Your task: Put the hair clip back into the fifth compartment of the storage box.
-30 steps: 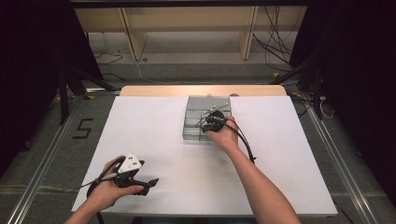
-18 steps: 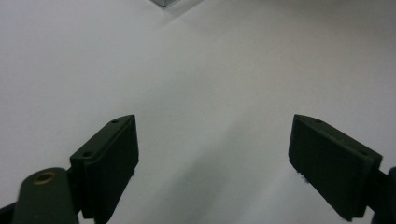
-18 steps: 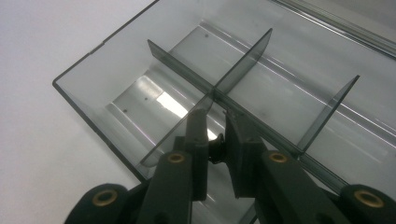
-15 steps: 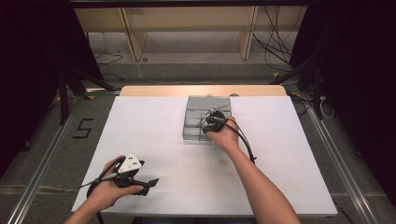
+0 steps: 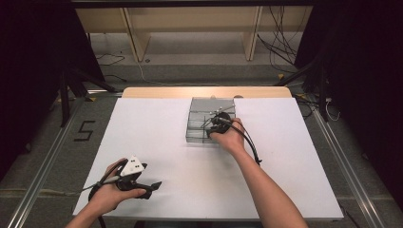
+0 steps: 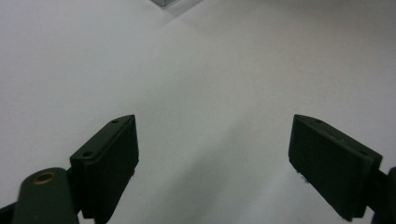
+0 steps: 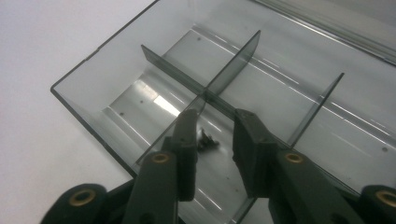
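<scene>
The right gripper [image 7: 214, 135], jaws narrowly apart, hangs over small dark pieces [image 7: 206, 139] in the clear divided box [image 5: 199, 107], while the left gripper [image 6: 212, 163] rests wide apart near the table's [image 5: 157, 137] near-left corner.

A tiny dark object [image 7: 206, 140] between the right gripper's [image 7: 212, 135] jaws is staying too small to identify.

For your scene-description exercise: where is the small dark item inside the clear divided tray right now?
In the right gripper view the small dark item lies on the floor of the clear tray, in a near compartment beside a divider, between the right gripper's parted jaws.
</scene>
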